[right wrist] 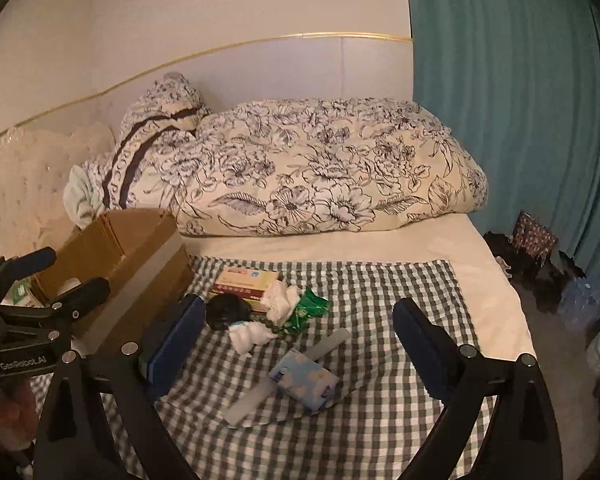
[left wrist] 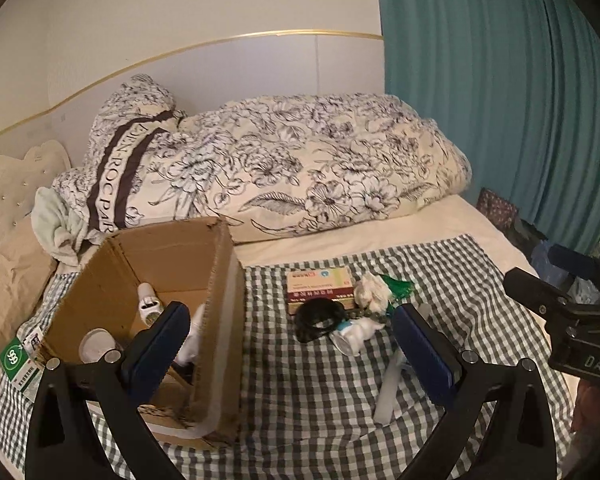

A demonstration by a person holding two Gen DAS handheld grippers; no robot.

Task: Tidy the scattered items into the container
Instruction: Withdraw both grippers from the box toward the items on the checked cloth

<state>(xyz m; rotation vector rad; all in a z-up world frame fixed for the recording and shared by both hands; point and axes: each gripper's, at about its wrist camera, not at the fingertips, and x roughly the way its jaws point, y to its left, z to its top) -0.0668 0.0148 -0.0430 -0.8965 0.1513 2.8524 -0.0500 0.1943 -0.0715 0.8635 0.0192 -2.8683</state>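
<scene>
At nine o'clock on the green-and-white checked cloth [left wrist: 320, 380], the open brown cardboard box [left wrist: 220, 320] is seen already holding a white bottle and a round lid, so the tidying is judged partly done, with the next pick-up in hand. The left gripper [left wrist: 292, 352] is held wide and empty beside the box. The right gripper [right wrist: 300, 348] is likewise spread wide, and the blue flower-printed tissue pack [right wrist: 306, 380], lying across a flat pale strip [right wrist: 284, 372], is framed between its fingers at six o'clock; a descent and closure are judged to be called for.
</scene>
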